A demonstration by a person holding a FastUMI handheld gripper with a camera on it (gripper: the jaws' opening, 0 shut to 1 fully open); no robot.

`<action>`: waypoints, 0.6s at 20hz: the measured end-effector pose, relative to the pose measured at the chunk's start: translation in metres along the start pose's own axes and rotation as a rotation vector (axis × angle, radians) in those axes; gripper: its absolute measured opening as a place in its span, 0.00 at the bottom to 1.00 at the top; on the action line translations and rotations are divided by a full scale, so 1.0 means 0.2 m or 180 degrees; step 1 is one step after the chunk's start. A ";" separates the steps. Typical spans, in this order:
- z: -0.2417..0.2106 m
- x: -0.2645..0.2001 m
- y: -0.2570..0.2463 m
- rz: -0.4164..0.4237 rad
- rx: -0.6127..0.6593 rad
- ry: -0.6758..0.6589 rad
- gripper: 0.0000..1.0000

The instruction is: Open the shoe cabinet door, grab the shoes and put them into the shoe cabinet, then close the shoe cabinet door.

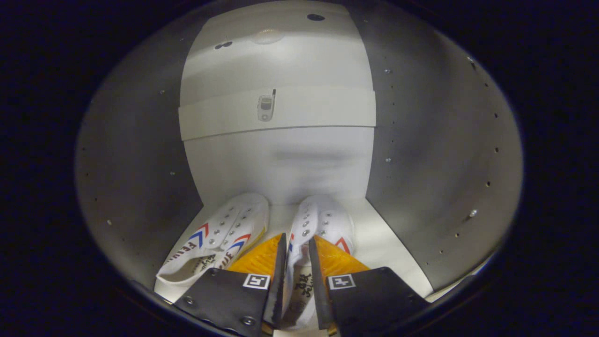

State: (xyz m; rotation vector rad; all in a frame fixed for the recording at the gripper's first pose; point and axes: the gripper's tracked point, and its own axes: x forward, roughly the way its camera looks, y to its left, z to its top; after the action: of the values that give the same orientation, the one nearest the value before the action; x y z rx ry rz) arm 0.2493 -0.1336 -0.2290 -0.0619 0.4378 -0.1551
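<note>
Two white canvas shoes with red and blue chevrons lie side by side on the white floor of the shoe cabinet (388, 243), toes toward the back panel. My gripper (297, 239) reaches inside the cabinet and is shut on the right shoe (323, 217). One finger is against the shoe's left side and the other is at its opening, with the printed insole showing between them. The left shoe (220, 234) rests free just left of the fingers, angled slightly outward.
Grey side walls (135, 154) with rows of small holes close in on both sides. The white back panel (281, 164) stands just beyond the shoe toes, crossed higher up by a white rail (318, 110) with a small metal fitting (266, 107).
</note>
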 end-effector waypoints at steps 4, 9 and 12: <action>0.01 -0.11 0.02 -0.0003 -0.0017 -0.0072 0.31; 0.02 -0.29 0.09 0.0007 -0.0029 -0.0197 0.31; 0.01 -0.41 0.13 0.0017 -0.0020 -0.0252 0.31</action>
State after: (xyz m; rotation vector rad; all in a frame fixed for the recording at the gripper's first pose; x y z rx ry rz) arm 0.1803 -0.0947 -0.1948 -0.0729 0.3595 -0.1456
